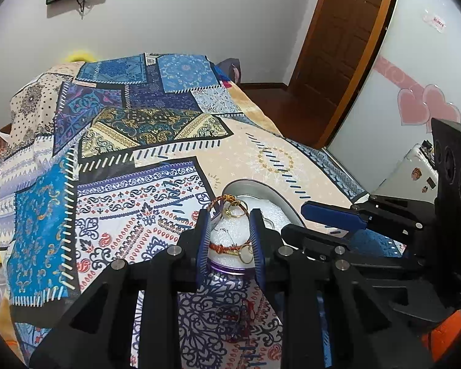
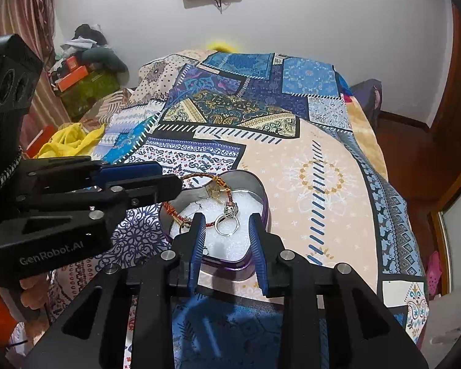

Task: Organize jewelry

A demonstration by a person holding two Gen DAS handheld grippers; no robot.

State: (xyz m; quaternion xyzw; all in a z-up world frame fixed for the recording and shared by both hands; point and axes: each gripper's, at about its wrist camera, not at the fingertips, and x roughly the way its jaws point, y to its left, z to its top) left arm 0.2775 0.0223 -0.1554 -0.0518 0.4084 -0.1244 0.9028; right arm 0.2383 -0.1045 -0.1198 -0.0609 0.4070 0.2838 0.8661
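Two grippers are seen over a heart-shaped tin [image 2: 262, 203] that rests on a patchwork bedspread [image 2: 322, 160]. The tin is lined with white foam [image 2: 230, 246], and jewelry lies on the foam.

In the right wrist view, the right gripper [image 2: 227, 220] is held just above the near part of the tin, its jaws parted about as wide as the tin's lower half, with nothing caught between them. A silver ring [image 2: 227, 224] is seen on the foam between the blue fingers [image 2: 198, 240]. A red-and-gold braided bracelet [image 2: 212, 181] is draped over the tin's far rim and across the foam, and a smaller gold ring [image 2: 185, 226] lies at the left edge, near the bracelet.

The left gripper [image 1: 229, 215] is viewed from the tin's other side. Its jaws are also parted, and the tin's pointed end is framed between them; whether the pads touch the tin's walls cannot be told. The bracelet [image 1: 227, 247] is seen crossing the foam [image 1: 230, 233], with gold rings [image 1: 246, 253] beside it. The left gripper is also visible at the left of the right wrist view, its tips near the tin's far-left rim.
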